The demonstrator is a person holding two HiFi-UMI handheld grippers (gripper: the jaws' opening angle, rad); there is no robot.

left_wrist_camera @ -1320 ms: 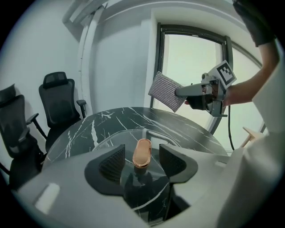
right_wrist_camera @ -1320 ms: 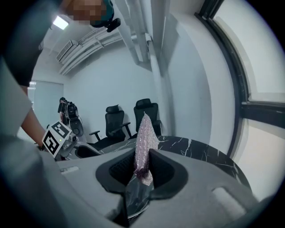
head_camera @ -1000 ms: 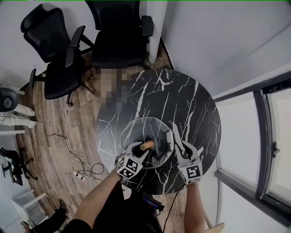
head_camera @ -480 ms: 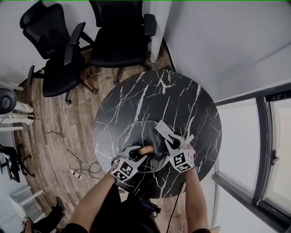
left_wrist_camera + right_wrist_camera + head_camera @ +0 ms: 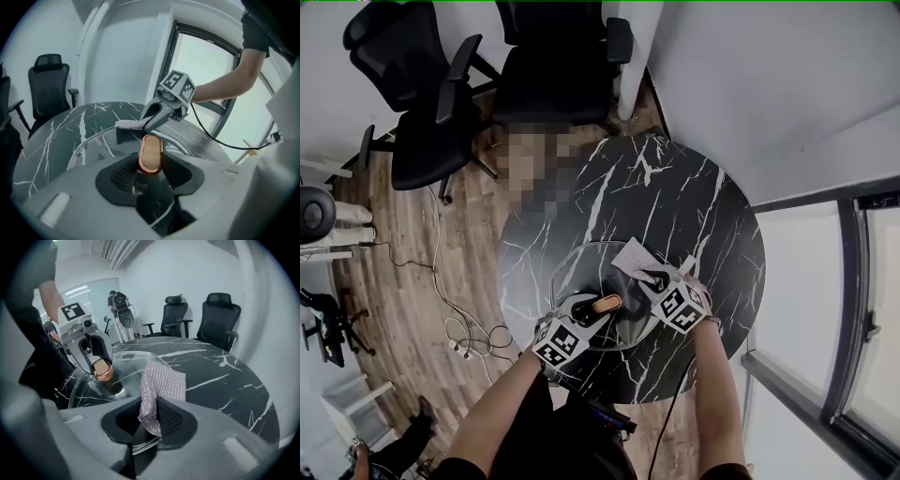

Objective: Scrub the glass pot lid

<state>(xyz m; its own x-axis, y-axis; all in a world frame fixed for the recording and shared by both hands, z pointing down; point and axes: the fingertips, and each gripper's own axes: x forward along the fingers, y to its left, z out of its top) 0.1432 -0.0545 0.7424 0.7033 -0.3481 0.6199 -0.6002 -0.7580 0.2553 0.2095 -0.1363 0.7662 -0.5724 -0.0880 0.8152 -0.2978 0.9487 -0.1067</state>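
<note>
Head view, nearest first: two bare forearms reach up from the bottom edge, each hand w/ a gripper.

L gripper (image 5: 594,307): fingers closed on the copper-topped knob (image 5: 607,302) of the glass pot lid (image 5: 569,265), pinning it. L gripper view confirms it: the knob sits squarely between the two pads. This hand hasn't shifted over the last sec.

R gripper (image 5: 652,278): fingers pinched narrow on one edge of a silvery mesh scrub cloth (image 5: 633,255). A sec ago this gripper sat back at the lid's near R side. It has since swung forward and down, and the cloth's free end now fans out over the lid's far R part, apparently touching the glass near the rim.

Judgement: cloth is in position and the lid is braced, so scrubbing looks about to start; no sign yet of how much glass is done.

Lid lies on the near half of a round black marble-look worktop (image 5: 675,197), w/ white veins. Beyond it: two black office chairs (image 5: 427,103), wood floor (image 5: 403,253) w/ loose cables, a window at R.

Writing: none readable. Only b/w square markers on each gripper's cube; no brand visible on lid or cloth.
</note>
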